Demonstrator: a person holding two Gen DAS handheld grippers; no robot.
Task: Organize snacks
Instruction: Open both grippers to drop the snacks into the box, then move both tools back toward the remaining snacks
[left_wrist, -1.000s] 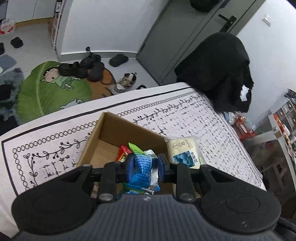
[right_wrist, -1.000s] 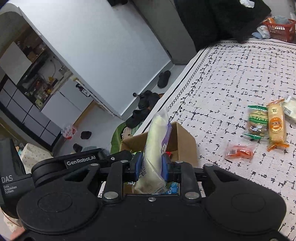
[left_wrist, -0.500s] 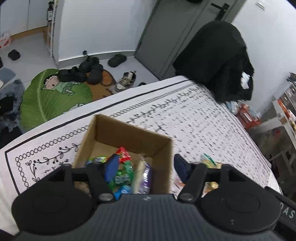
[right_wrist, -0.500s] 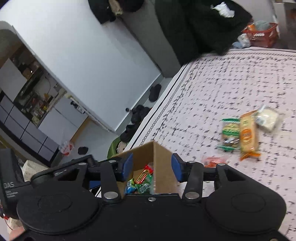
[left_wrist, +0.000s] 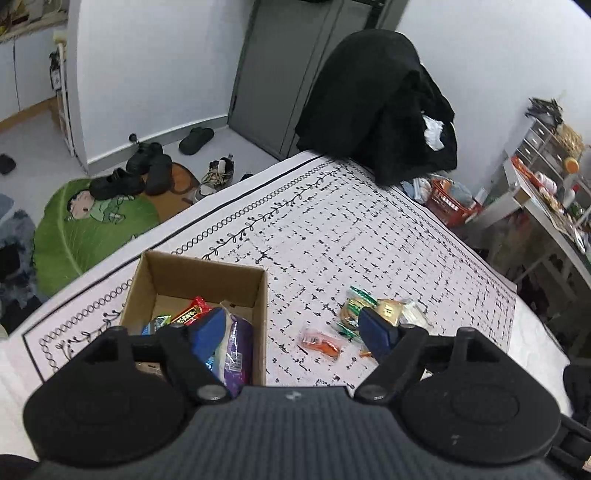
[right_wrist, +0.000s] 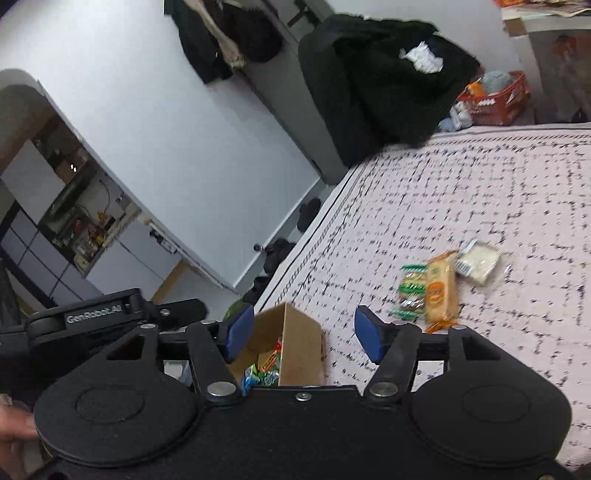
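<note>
Both my claws, left (left_wrist: 291, 328) and right (right_wrist: 304, 334), gape empty over the box (left_wrist: 201, 275); loose snacks (left_wrist: 364, 317) lie rightward, nearer the right.

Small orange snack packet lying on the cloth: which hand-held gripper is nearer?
Left. The left hand-held gripper hangs open right behind the small orange snack packet, beside the cardboard box. The right hand-held gripper, open, doesn't show the packet.
</note>
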